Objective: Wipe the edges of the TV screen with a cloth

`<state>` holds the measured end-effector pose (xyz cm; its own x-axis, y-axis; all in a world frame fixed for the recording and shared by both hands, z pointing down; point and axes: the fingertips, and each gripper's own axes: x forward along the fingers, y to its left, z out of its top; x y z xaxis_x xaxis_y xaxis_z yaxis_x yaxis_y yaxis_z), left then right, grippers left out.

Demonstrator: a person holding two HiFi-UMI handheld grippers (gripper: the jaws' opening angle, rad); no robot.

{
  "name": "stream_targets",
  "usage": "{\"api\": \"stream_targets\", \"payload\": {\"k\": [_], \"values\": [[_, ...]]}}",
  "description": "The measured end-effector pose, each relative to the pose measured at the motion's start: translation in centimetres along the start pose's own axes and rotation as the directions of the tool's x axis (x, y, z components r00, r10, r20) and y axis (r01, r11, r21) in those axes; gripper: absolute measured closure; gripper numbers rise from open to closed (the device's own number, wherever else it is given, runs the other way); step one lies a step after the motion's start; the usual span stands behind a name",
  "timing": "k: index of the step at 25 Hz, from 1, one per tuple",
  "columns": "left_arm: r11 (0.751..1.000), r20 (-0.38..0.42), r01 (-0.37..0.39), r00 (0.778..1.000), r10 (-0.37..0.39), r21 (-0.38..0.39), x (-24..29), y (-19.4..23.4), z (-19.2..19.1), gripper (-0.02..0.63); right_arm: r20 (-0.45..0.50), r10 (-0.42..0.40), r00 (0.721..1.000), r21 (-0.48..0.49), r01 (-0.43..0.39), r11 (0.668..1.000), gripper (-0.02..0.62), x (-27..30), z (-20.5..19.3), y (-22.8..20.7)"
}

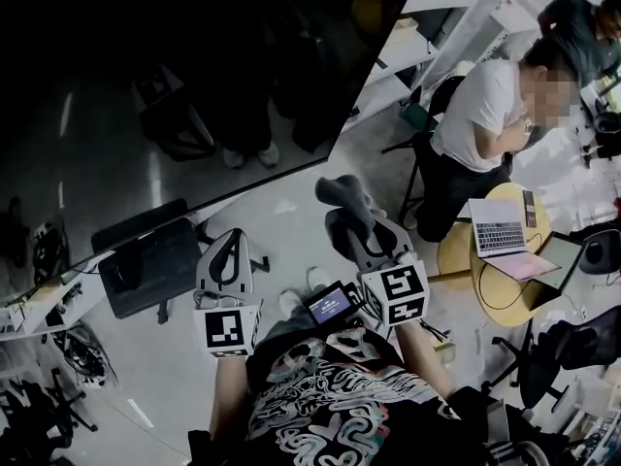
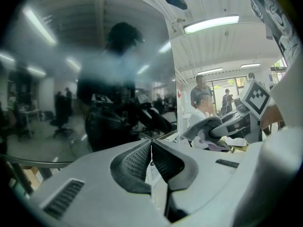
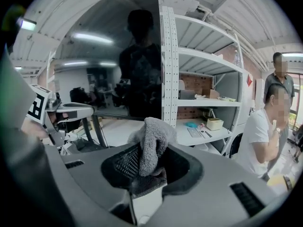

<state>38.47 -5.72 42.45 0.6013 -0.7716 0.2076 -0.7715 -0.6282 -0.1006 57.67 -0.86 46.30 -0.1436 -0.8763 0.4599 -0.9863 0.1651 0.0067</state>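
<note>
The dark TV screen (image 1: 175, 85) fills the upper left. Below its lower edge, the left hand-held gripper (image 1: 231, 246) is clenched on nothing. The right hand-held gripper (image 1: 355, 227) grasps a grey cloth (image 1: 342, 192) near the screen's lower right corner.

The right gripper (image 1: 351, 217) holds a grey cloth (image 1: 341, 190) near the TV screen (image 1: 146, 85).

Open workshop room with a pale floor (image 1: 291, 212). White metal shelving (image 3: 203, 93) stands in front of a red brick wall (image 3: 191, 82), with small boxes on its shelves. The white ceiling (image 3: 222, 13) is ribbed and has long strip lights (image 2: 210, 24). Bright windows (image 2: 227, 86) at the far end. A round wooden table (image 1: 509, 304) carries an open laptop (image 1: 497, 226). A person in a white shirt (image 1: 480, 105) sits beside it. A black office chair (image 1: 553, 352) is nearby.
</note>
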Motion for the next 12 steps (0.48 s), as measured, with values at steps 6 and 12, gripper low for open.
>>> {"api": "stream_targets", "payload": {"k": [6, 12], "values": [[0.999, -0.026, -0.023, 0.999, 0.024, 0.022, 2.5, -0.5, 0.2, 0.587, -0.029, 0.041, 0.999, -0.011, -0.041, 0.999, 0.460, 2.4, 0.7, -1.8], [0.999, -0.040, -0.046, 0.998, 0.046, 0.007, 3.2, 0.2, -0.5, 0.588, -0.041, 0.078, 0.996, -0.026, -0.079, 0.997, 0.460, 4.2, 1.3, -1.5]]}}
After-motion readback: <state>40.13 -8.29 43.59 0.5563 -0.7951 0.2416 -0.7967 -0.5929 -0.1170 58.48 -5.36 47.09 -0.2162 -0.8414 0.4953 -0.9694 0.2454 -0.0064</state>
